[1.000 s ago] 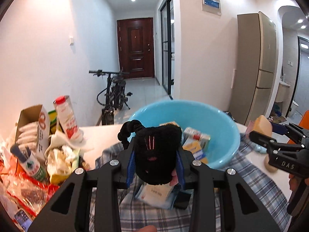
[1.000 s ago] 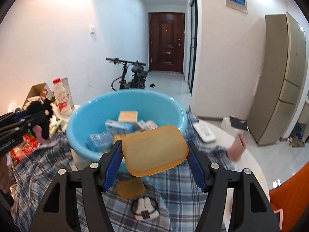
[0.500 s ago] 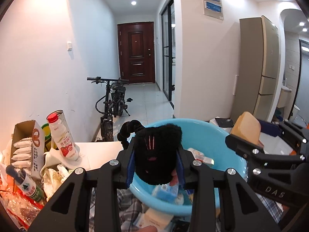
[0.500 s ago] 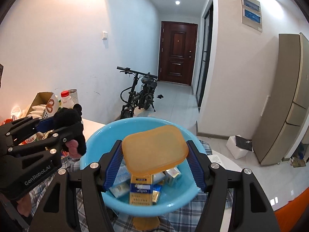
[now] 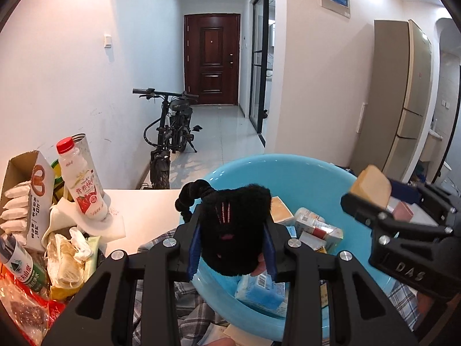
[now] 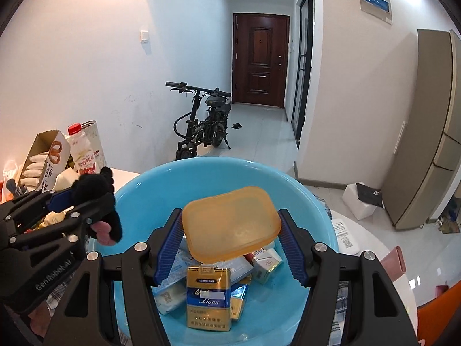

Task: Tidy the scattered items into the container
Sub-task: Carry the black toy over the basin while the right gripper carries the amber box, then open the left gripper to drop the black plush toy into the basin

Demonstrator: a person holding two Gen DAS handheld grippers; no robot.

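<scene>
Left gripper (image 5: 232, 240) jaws clamp a black plush (image 5: 233, 230); right gripper (image 6: 232, 240) jaws clamp an orange lid (image 6: 230, 226), hiding basin (image 6: 138, 190) contents.

Both wrist cameras are sitting close behind their own fingers (image 5: 193, 245) and looking slightly downward past them, each seeing the other's fingers (image 6: 86, 213) at its frame edge, and both are sharing the blue basin (image 5: 288, 173) just beyond the fingertips plus the hallway door (image 6: 260, 57) far ahead.

black plush toy (image 5: 233, 230) held over blue basin (image 6: 161, 184) | orange lid (image 6: 230, 225) tilted above cartons inside
</scene>
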